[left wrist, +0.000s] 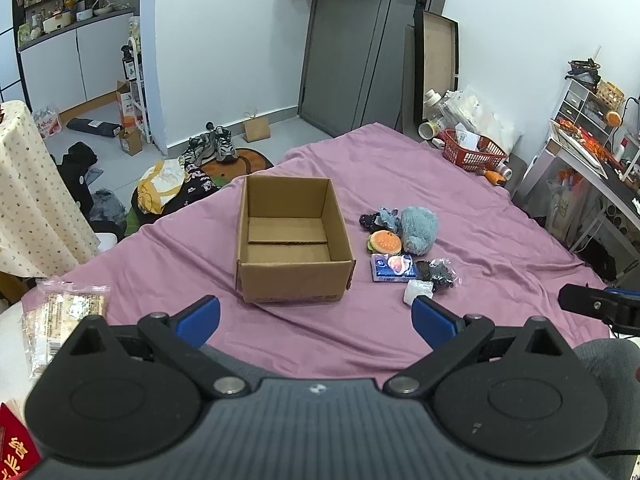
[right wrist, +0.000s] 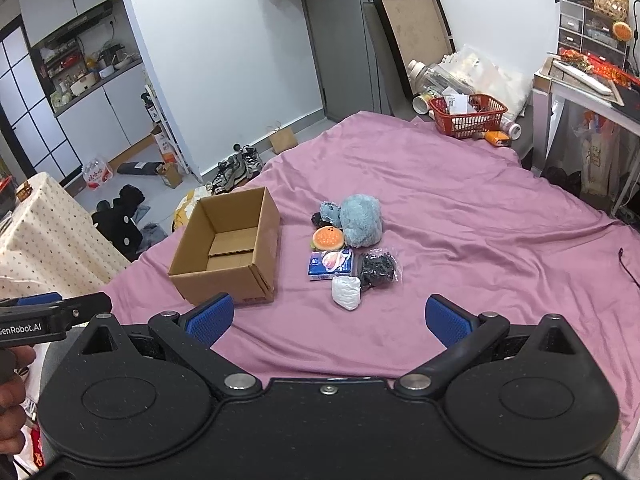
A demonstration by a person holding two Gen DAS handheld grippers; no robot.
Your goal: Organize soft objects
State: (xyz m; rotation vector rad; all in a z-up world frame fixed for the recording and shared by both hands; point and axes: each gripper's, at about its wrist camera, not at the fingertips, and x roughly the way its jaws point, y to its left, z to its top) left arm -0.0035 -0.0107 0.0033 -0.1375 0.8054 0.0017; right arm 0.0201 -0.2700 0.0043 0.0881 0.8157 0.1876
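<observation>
Both my claws, left (left wrist: 316,316) and right (right wrist: 328,320), hang released and empty. Soft stuff's piled ahead of them on the purple bedsheet (right wrist: 460,208), just beside the open brown cardboard box (right wrist: 228,248), presumably for easy drop-ins.

Matt cardboard box (left wrist: 294,236) — fuzzy plush toy (left wrist: 419,230)

Purple-sheeted bed (right wrist: 460,208) — open cardboard box (right wrist: 228,248), cluster of soft toys (right wrist: 348,248) beside it, red basket (right wrist: 466,116) at the far edge.
</observation>
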